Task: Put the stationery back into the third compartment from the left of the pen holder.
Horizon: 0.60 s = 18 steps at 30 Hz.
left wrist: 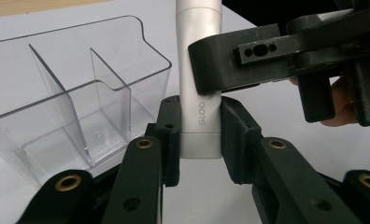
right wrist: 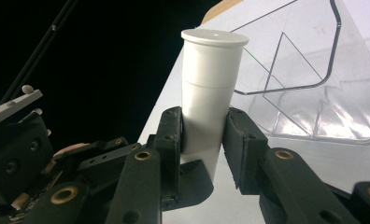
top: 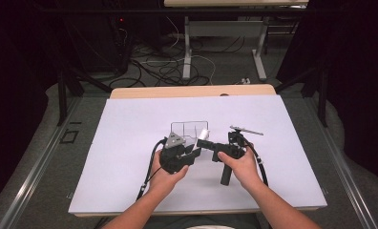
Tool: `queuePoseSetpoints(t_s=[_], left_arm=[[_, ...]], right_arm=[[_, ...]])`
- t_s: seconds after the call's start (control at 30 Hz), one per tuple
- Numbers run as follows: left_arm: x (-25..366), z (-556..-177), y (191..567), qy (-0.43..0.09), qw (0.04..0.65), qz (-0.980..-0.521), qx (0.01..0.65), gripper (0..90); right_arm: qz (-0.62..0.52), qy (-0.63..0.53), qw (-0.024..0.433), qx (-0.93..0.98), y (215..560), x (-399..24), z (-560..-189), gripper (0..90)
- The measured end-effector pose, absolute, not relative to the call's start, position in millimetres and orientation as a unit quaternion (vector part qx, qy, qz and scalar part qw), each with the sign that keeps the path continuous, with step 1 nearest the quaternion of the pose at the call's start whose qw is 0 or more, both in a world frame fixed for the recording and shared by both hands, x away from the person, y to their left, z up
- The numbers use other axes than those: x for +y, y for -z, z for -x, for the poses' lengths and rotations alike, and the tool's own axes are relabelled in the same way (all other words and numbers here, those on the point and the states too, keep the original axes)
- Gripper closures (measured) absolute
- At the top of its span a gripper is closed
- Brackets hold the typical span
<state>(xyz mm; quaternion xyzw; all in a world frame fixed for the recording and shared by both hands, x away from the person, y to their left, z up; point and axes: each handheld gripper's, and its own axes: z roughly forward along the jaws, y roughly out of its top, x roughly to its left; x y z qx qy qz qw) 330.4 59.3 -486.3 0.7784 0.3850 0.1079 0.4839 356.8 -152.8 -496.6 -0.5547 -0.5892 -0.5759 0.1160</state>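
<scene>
Near the middle of the white table (top: 130, 143), you hold a white glue stick (left wrist: 201, 88) between both tongs at once. Your left tongs (left wrist: 199, 133) are clenched on its lower end, by the lettering "GLOO"; your right tongs (right wrist: 202, 135) are clamped around its body below the cap. A clear plastic organizer (left wrist: 75, 102) with divided compartments sits just beside the stick, on the side toward the table's far edge.

Left gripper (top: 193, 151), right gripper (top: 205, 144): black linked jaws, brass-ringed pivot holes. Grey three-cornered plate (top: 175, 139) atop left. Black cables trail behind. Forearms bare.
</scene>
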Motion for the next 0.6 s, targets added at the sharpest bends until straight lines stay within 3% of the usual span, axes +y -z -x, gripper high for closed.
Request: queuePoseSetpoints(t_s=[0.6], left_arm=[[57.1,-331.9,490.4,-0.088,0.481,-0.785,0.381,67.3]], right_arm=[[0.574,0.565,0.123,-0.580,498.4,-152.3,-357.8,69.6]])
